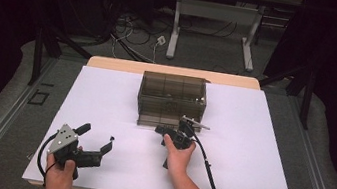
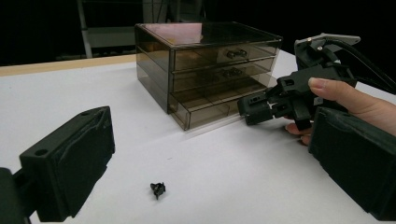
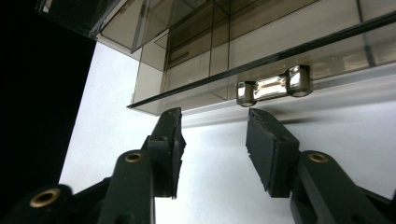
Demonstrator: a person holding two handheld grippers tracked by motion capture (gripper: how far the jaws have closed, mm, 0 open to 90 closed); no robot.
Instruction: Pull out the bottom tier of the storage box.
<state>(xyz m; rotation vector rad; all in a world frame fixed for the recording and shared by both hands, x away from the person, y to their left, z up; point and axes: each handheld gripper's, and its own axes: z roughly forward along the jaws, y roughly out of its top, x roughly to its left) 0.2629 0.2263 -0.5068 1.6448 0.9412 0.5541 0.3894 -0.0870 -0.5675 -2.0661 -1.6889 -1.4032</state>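
Note:
A smoky see-through cabinet (image 1: pixel 171 100) with three drawers stands at the table's middle back. Its bottom drawer (image 2: pixel 210 114) sticks out a little from the front. My right gripper (image 1: pixel 174 128) is held low at that drawer's front. In the right gripper view its jaws (image 3: pixel 214 116) stand open with nothing between them, and the drawer's shiny handle (image 3: pixel 273 87) lies just beyond the right fingertip. My left gripper (image 1: pixel 97 134) rests open near the front left, aimed at the cabinet (image 2: pixel 205 70). A small black part (image 2: pixel 158 189) lies on the table between its pads.
The white table top (image 1: pixel 249 152) has free room to either side of the cabinet. Beyond the table's far edge are a desk frame (image 1: pixel 211 30) and loose cables on the floor. The right gripper's cable (image 1: pixel 207 173) trails back along the forearm.

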